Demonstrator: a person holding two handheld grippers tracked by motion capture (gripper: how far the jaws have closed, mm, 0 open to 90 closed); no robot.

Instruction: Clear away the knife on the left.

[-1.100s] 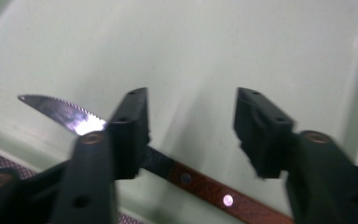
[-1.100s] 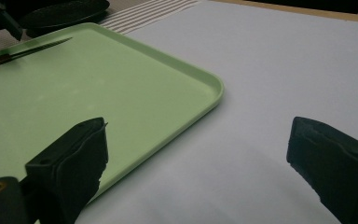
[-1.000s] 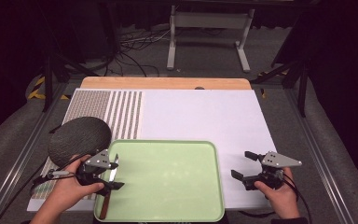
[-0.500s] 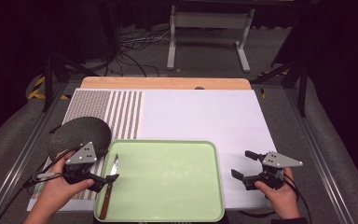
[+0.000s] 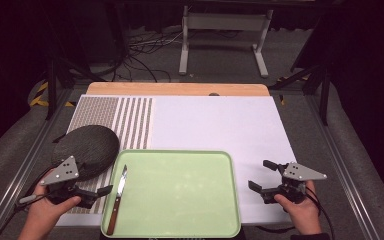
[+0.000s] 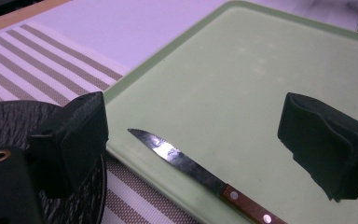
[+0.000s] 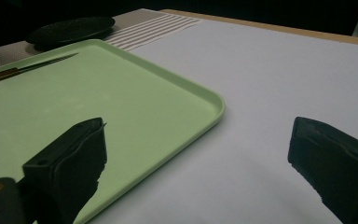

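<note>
Beside the tray's (image 5: 180, 155) left rim, a dark plate (image 5: 87, 147) crowds the knife (image 5: 117, 197).

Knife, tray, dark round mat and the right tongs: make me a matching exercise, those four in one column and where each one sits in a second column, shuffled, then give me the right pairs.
Column one:
1. knife
2. tray
3. dark round mat
4. right tongs

Column two:
A. on the striped part of the table cover, left of the tray
B. open, over the white sheet to the right of the tray
C. lying along the tray's left edge, blade pointing away from the person
D. at the near middle of the table, between the two hands

Pairs: 1-C, 2-D, 3-A, 4-B
</note>
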